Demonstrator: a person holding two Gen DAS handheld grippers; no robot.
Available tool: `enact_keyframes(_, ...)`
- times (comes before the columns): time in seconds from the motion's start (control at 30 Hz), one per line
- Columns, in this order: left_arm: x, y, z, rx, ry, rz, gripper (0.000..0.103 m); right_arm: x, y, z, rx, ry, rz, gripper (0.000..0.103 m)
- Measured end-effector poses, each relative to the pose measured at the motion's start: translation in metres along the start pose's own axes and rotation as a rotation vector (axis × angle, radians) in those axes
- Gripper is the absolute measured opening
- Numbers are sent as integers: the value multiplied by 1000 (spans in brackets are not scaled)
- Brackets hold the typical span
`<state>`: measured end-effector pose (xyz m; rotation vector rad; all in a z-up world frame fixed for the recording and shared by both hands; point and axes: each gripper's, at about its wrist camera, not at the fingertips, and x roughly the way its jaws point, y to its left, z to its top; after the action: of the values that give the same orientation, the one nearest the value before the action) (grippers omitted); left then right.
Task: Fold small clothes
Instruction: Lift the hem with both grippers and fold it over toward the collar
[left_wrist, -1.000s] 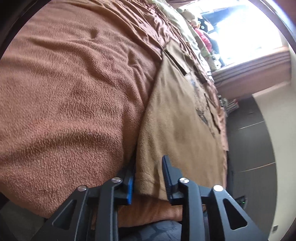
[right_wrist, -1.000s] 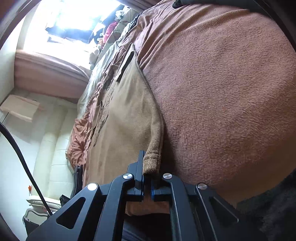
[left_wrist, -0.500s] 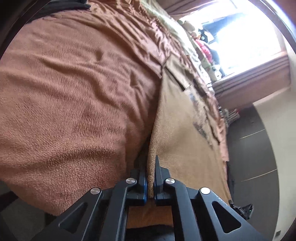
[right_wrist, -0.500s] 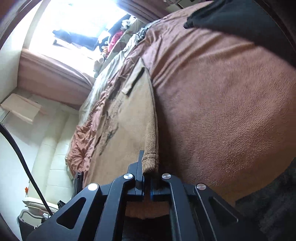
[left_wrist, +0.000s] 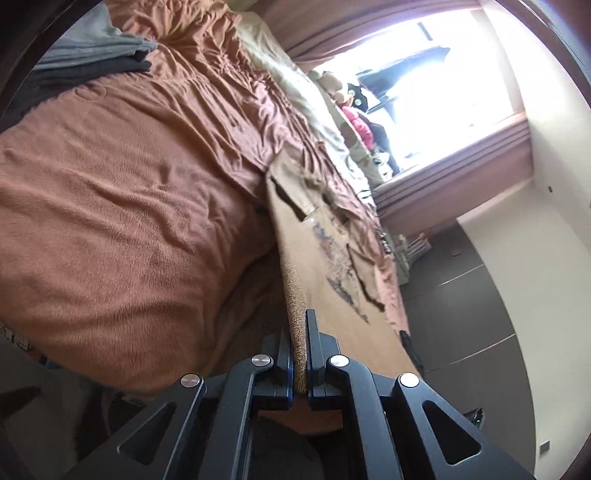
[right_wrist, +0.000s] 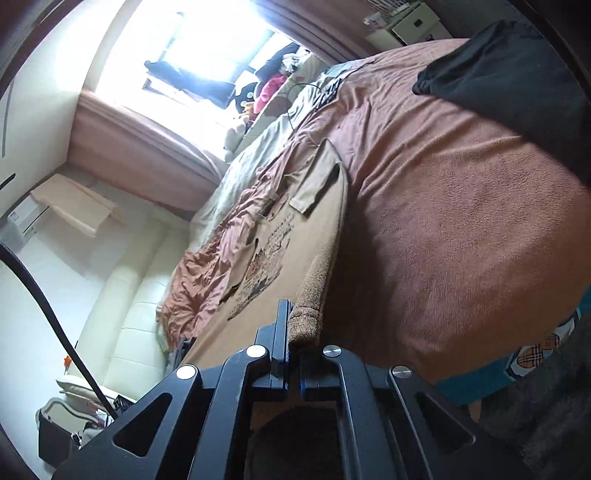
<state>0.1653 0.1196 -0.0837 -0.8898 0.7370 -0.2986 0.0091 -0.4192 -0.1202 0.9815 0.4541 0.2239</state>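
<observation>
Brown fleece blanket (left_wrist: 122, 206) covers the bed; the left claw (left_wrist: 301, 354) is clamped on the tan garment's (left_wrist: 332, 295) ribbed hem, lifted off the blanket. Right view: the right claw (right_wrist: 293, 354) pinches that garment's (right_wrist: 295, 266) other hem corner.

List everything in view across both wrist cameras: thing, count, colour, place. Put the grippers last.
tan top: one, tan with a printed front, on the bed, near hem lifted
fleece blanket: one, rust brown, covering the bed
folded clothes: a small stack, grey and dark, far corner of the bed in the left view
dark garment: one, black, on the blanket in the right view
window: one, bright, beyond the bed
left gripper: one, black, shut on the top's hem
right gripper: one, black, shut on the top's ribbed hem
</observation>
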Motion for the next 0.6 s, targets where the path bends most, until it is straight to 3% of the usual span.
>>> enact_keyframes(0.6, -93, -7, -53, 13, -59, -103, 4, -57, 10, -18, -93, -17, 72, 0)
